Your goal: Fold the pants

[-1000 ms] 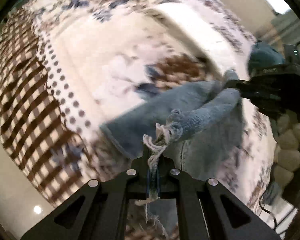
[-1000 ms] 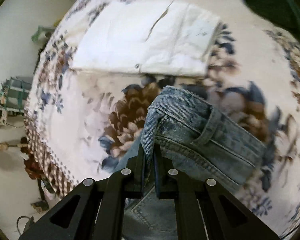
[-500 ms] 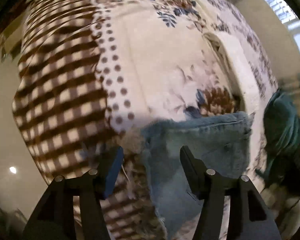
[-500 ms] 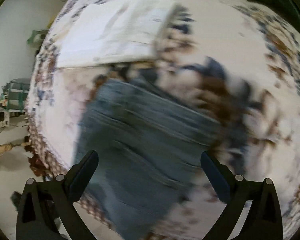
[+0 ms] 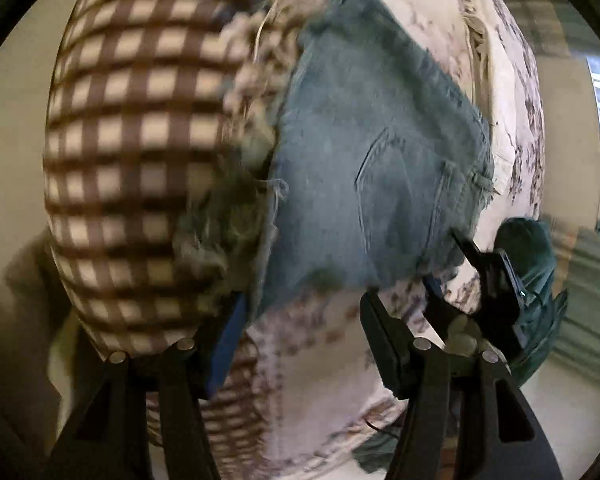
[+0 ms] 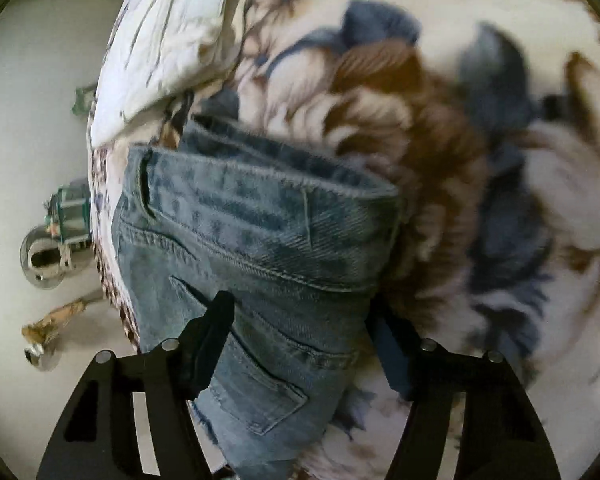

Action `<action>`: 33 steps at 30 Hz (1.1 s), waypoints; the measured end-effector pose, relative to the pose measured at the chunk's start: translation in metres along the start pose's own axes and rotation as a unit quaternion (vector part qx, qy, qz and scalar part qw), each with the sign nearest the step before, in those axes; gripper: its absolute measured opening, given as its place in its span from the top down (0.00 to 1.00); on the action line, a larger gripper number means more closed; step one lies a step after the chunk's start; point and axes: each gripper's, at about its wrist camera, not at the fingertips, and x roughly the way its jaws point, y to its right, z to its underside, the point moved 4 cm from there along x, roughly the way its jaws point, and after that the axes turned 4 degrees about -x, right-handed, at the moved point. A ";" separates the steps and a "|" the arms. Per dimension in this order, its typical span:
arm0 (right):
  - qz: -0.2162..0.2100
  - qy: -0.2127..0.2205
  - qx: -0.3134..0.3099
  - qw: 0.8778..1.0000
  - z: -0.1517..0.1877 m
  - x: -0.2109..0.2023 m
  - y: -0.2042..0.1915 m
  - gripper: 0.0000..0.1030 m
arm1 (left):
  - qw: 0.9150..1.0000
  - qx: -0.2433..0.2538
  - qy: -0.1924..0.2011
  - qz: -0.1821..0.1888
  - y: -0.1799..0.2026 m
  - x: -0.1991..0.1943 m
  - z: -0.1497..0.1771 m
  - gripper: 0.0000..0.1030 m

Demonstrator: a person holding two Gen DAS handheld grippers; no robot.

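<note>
The blue denim pants [image 5: 372,168] lie folded on a bed with a floral cover [image 5: 312,364]; their frayed hems point toward the checked side. My left gripper [image 5: 300,320] is open and empty, its jaws spread just below the lower edge of the pants. The right gripper shows in the left wrist view [image 5: 476,264] at the waistband corner. In the right wrist view the waistband and back pocket of the pants [image 6: 260,232] fill the middle. My right gripper [image 6: 300,320] is open, jaws spread either side of the waistband end, holding nothing.
A folded white cloth [image 6: 168,36] lies on the bed beyond the pants. The checked bed skirt [image 5: 140,120] drops to a pale floor [image 6: 28,160]. A metal stand base [image 6: 44,256] is on the floor. A teal sleeve [image 5: 536,264] is behind the right gripper.
Both grippers were shut on the pants a second ago, left on a frayed hem, right on the waistband. They have let go and opened, and the pants now lie flat.
</note>
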 end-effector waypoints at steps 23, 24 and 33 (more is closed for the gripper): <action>0.000 -0.052 -0.036 0.998 0.028 -0.037 0.018 0.22 | 0.995 -0.051 -0.042 0.071 0.016 0.002 0.039 0.28; -0.001 -0.049 -0.036 0.998 0.027 -0.040 0.017 0.19 | 0.996 -0.046 -0.042 0.056 0.009 -0.006 0.040 0.28; 0.013 -0.034 -0.022 0.999 0.009 -0.018 0.013 0.17 | 0.992 -0.090 -0.029 0.080 -0.004 0.003 0.038 0.28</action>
